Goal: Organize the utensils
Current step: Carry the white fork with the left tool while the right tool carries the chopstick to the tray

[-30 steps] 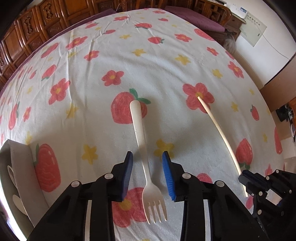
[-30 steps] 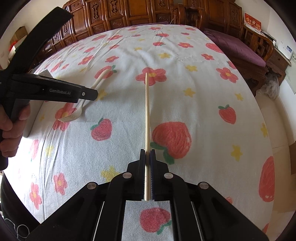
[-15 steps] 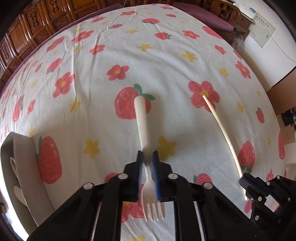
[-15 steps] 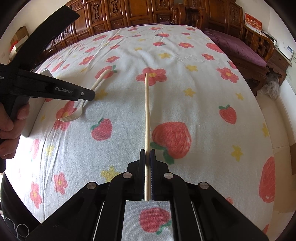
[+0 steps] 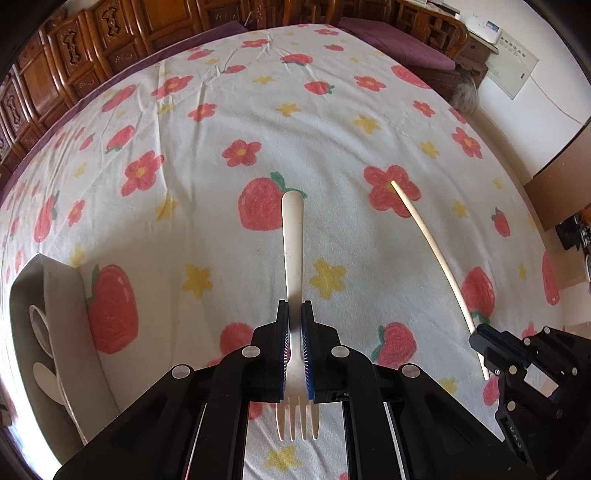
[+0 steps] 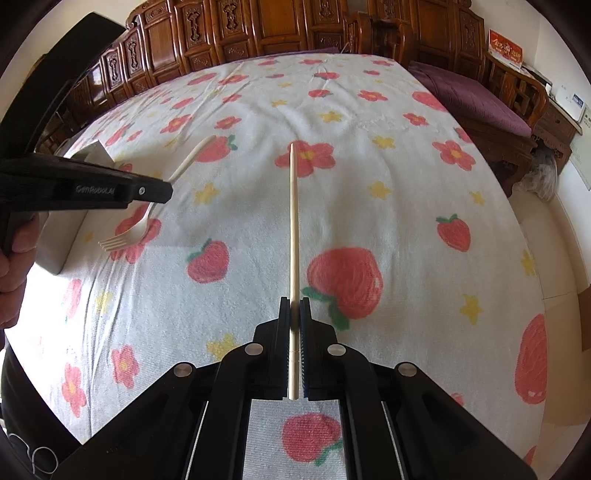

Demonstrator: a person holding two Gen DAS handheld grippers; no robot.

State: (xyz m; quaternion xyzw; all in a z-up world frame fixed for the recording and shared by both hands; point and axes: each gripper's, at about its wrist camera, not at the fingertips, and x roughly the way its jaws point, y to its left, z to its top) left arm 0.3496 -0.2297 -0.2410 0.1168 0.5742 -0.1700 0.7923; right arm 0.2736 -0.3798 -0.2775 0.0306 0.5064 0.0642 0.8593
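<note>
Left claw (image 5: pixel 295 343) is squeezed tight on the cream plastic fork (image 5: pixel 293 266), just above the flowery white cloth (image 5: pixel 207 155). Right claw (image 6: pixel 294 343) pinches the thin pale chopstick (image 6: pixel 293 221). Both are picked up. Next, I think each must go into the grey tray (image 5: pixel 59 295) at the left.

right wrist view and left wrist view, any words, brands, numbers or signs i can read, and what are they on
"GenRobot.AI": on the side of the left tongs, seen in the right wrist view; soft but legible.
Red sign with gold characters on the wooden furniture: too small to read.
White wall chart: rows of print, too blurred to read.
White device by that chart: label unreadable.
No other text visible.
</note>
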